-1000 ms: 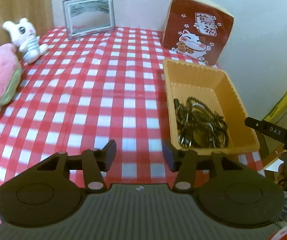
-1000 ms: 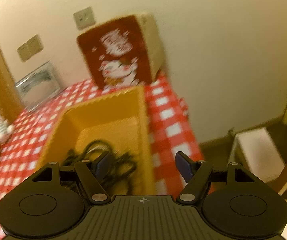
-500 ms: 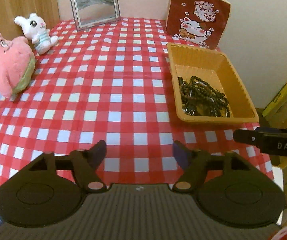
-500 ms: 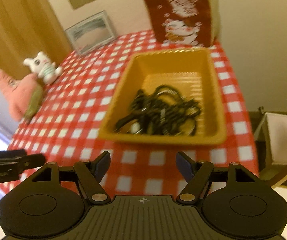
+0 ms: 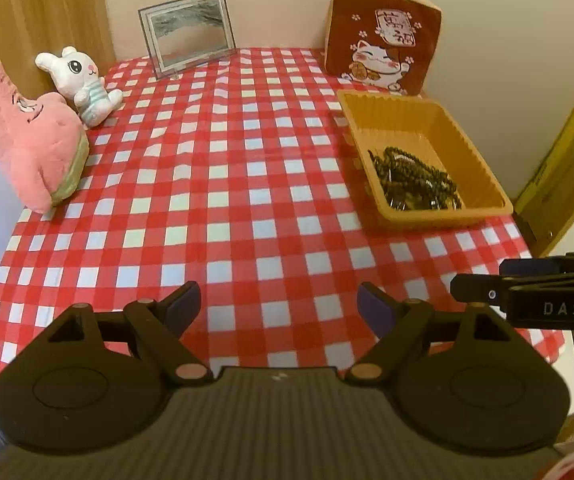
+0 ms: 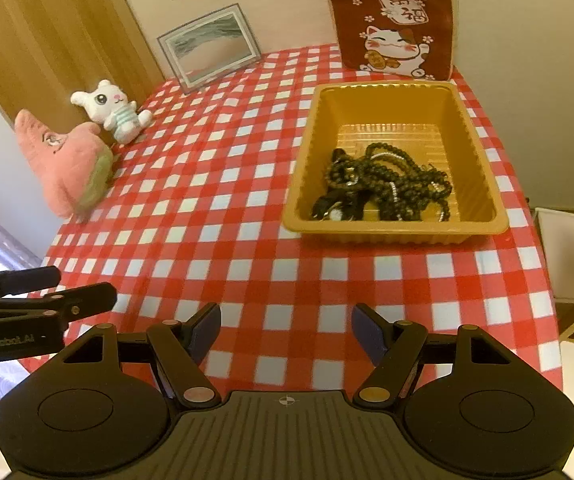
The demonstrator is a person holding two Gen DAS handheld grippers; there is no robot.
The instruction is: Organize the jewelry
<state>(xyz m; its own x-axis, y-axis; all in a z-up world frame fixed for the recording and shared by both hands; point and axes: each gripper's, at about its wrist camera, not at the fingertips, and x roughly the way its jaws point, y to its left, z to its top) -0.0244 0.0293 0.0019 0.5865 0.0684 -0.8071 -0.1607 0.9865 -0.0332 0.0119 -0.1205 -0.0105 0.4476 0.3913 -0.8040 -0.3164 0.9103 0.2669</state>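
Both grippers are held back over the near edge of the desk (image 6: 247,248), well apart from the jewelry. The left gripper (image 5: 277,306) is seen spread wide w/ nothing between its pads; the right gripper (image 6: 285,328) is likewise spread wide and empty. All the jewelry in view, a dark tangle of bead strands (image 6: 383,186), is piled in the near half of the orange tray (image 6: 483,168), which sits at the right side of the desk, close to the desk's right edge. No loose pieces are seen on the checked cloth (image 5: 223,184).

Risks, as judged: the strands are knotted together, so if one is pinched and lifted, the whole clump could be dragged up and dropped over the tray wall or off the desk edge nearby. The tray looks light; it could be shoved or tipped if a finger is pressed against its rim, esp. w/ no second gripper steadying it. Small silvery bits in the pile may slip from the pads. The cloth could be bunched if a gripper is dragged across it.

Writing: "DAS" is read on the side of the right gripper in the left wrist view; "GenRobot.AI" approx. is read on the left gripper in the right wrist view. The brown cat cushion (image 6: 395,20) carries a tag w/ two Chinese characters; the second looks like 福, the first can't be told for sure
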